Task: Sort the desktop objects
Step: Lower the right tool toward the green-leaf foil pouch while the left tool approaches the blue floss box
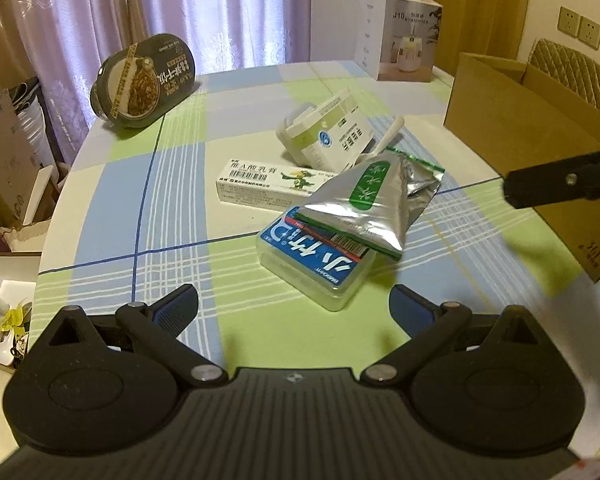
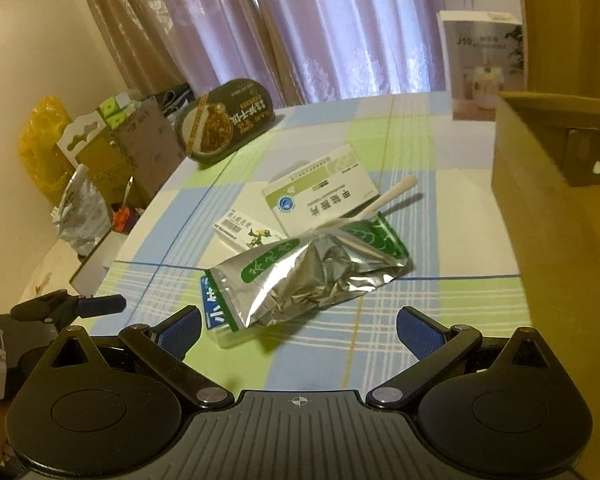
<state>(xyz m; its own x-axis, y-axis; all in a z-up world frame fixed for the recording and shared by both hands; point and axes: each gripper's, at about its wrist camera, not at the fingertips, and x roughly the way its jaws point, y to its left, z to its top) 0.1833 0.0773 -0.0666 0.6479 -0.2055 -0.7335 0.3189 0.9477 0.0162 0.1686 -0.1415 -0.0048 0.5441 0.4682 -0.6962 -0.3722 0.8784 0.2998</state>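
Observation:
A crumpled silver foil pouch [image 1: 372, 200] [image 2: 312, 276] with a green label lies across a clear plastic box with a blue label [image 1: 316, 264] [image 2: 216, 312]. Behind them sit a long white ointment box [image 1: 268, 184] [image 2: 248, 232], a white-green medicine box [image 1: 332, 136] [image 2: 320, 196] and a white plastic spoon [image 1: 392, 132] [image 2: 396, 192]. My left gripper [image 1: 296, 308] hangs open just short of the blue-label box. My right gripper [image 2: 300, 330] is open too, close in front of the pouch, with nothing between its fingers.
A black instant-rice bowl [image 1: 144, 80] [image 2: 224, 120] leans at the far left of the checked tablecloth [image 1: 172, 200]. A humidifier carton [image 1: 400, 36] stands at the back. An open cardboard box [image 1: 540, 140] [image 2: 560, 200] fills the right side. Clutter sits off the table's left edge.

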